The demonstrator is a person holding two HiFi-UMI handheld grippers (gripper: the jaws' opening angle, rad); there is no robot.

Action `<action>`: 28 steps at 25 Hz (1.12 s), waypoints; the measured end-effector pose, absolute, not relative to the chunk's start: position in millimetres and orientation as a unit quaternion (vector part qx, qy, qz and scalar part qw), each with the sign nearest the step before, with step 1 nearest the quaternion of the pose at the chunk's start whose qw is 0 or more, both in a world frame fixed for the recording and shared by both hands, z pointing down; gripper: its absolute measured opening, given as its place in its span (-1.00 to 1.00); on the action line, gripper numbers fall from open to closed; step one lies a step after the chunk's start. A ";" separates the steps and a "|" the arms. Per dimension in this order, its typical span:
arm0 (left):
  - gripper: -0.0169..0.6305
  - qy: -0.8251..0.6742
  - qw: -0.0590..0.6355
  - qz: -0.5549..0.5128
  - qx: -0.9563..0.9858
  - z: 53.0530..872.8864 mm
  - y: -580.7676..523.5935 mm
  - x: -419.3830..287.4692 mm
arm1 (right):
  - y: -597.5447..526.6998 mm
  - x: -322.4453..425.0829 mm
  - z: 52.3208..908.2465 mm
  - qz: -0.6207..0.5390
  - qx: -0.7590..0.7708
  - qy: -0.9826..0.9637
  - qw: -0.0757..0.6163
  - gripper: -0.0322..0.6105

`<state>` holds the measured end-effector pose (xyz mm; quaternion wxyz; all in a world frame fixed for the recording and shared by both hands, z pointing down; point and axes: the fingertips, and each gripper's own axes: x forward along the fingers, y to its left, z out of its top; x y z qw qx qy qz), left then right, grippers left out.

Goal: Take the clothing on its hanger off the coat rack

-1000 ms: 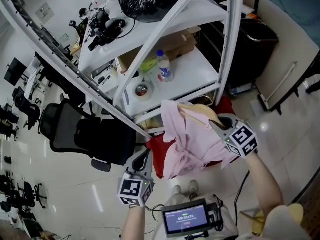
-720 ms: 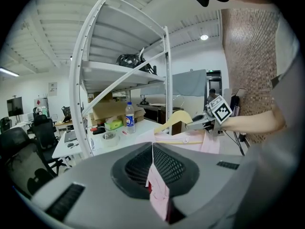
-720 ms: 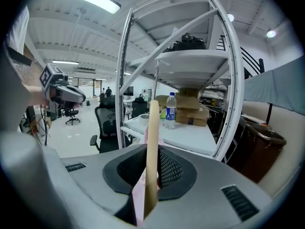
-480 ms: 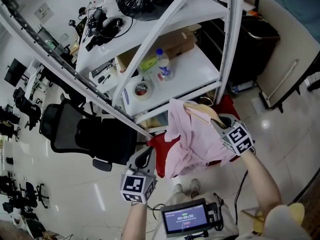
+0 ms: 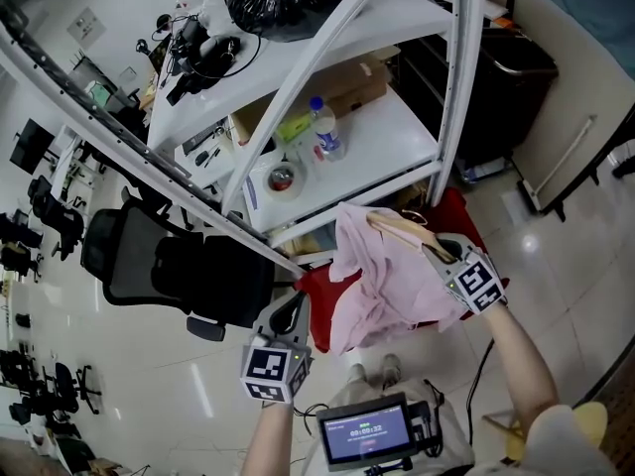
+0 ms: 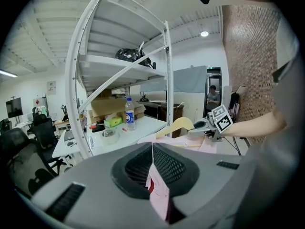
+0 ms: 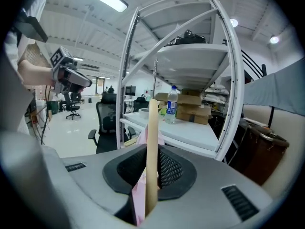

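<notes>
A pink shirt (image 5: 382, 284) hangs on a pale wooden hanger (image 5: 402, 228), free in the air in front of the white shelf frame. My right gripper (image 5: 437, 251) is shut on one arm of the hanger (image 7: 152, 142), with a strip of pink cloth caught beside the wood. At the lower left, my left gripper (image 5: 291, 312) is shut on a fold of the shirt's edge (image 6: 157, 194). The left gripper view shows the hanger (image 6: 178, 126) and the right gripper (image 6: 208, 126) ahead. The right gripper view shows the left gripper (image 7: 71, 78) at the far left.
A white metal shelf unit (image 5: 451, 87) stands close behind, holding a water bottle (image 5: 325, 132), a tape roll (image 5: 284, 178) and cardboard boxes. A long grey rail (image 5: 149, 162) slants across the left. A black office chair (image 5: 189, 266) and something red (image 5: 316, 300) lie below.
The right gripper has sunk a little with the hanger and shirt. The left gripper has kept its hold on the cloth and has hardly moved.
</notes>
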<state>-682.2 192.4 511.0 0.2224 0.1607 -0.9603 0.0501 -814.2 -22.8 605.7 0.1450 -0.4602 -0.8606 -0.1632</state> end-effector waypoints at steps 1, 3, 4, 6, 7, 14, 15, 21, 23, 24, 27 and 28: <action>-0.91 -0.960 0.223 0.050 0.161 511.2 192.6 -682.9 | -21.9 -810.2 607.0 -0.169 -0.470 -0.855 0.140 -0.79; -0.91 -0.960 0.224 0.051 0.161 511.6 192.5 -683.6 | -21.0 -802.8 611.5 -0.181 -0.487 -0.844 0.137 -0.79; -0.91 -0.960 0.224 0.051 0.162 512.2 192.3 -684.2 | -21.1 -800.8 614.6 -0.183 -0.491 -0.840 0.138 -0.79; -0.91 -0.959 0.225 0.051 0.163 513.7 191.9 -686.8 | -21.8 -800.9 620.7 -0.182 -0.497 -0.836 0.141 -0.79; -0.91 -0.959 0.225 0.051 0.164 514.6 191.5 -688.4 | -21.9 -801.6 623.3 -0.181 -0.500 -0.835 0.142 -0.79; -0.91 -0.956 0.231 0.052 0.172 522.3 185.5 -696.4 | -17.3 -785.6 654.0 -0.216 -0.538 -0.800 0.155 -0.79; -0.91 -0.956 0.233 0.052 0.173 523.8 185.4 -697.5 | -16.7 -782.6 662.3 -0.226 -0.541 -0.794 0.162 -0.79; -0.91 -0.953 0.242 0.053 0.174 534.6 186.9 -703.1 | -15.0 -784.9 698.5 -0.216 -0.546 -0.786 0.194 -0.79; -0.91 -0.952 0.245 0.054 0.174 537.9 187.9 -704.2 | -12.2 -787.2 709.3 -0.208 -0.551 -0.783 0.201 -0.79; -0.91 -0.952 0.247 0.054 0.174 539.9 188.7 -704.8 | -10.8 -788.6 715.4 -0.206 -0.553 -0.780 0.207 -0.79; -0.91 -0.950 0.253 0.056 0.174 546.2 190.6 -706.3 | -8.4 -793.4 735.6 -0.198 -0.556 -0.775 0.226 -0.79; -0.91 -0.950 0.255 0.056 0.174 548.1 191.0 -706.6 | -8.0 -795.2 742.4 -0.194 -0.556 -0.774 0.233 -0.79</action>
